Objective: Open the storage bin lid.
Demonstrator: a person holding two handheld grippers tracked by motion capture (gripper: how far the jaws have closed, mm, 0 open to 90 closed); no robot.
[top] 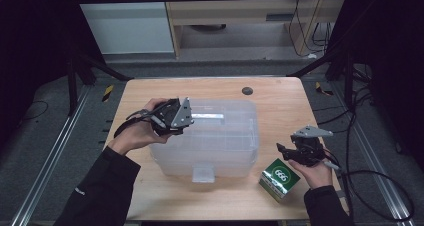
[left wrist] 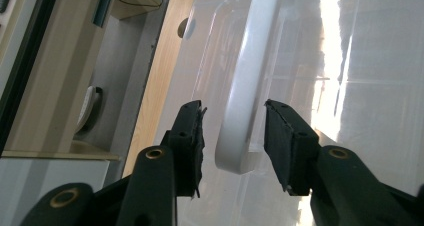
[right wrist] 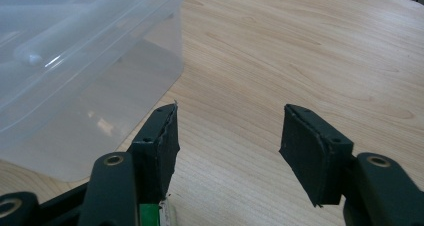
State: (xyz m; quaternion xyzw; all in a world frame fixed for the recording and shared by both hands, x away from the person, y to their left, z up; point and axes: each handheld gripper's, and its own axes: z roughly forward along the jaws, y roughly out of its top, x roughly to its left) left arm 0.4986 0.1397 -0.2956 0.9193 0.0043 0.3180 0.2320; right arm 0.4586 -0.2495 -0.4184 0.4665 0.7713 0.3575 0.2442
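Note:
A clear plastic storage box point(top: 220, 146) with a lid stands in the middle of the wooden table point(top: 280, 106). A white handle point(top: 207, 116) lies along the lid. My left gripper point(top: 176, 118) hovers over the box's left end. In the left gripper view its jaws point(left wrist: 233, 108) straddle the handle's end point(left wrist: 240, 136), with a gap on each side; it is open. My right gripper point(top: 287, 150) is open over bare wood right of the box point(right wrist: 75, 61), nothing between its jaws point(right wrist: 231, 113). A green and white carton point(top: 279, 178) marked 666 sits just below it.
A round hole point(top: 247, 90) is cut in the table near its far edge. Black cables trail off the right side onto the floor. A cabinet stands beyond the table. The box's front latch point(top: 203, 174) faces the near edge.

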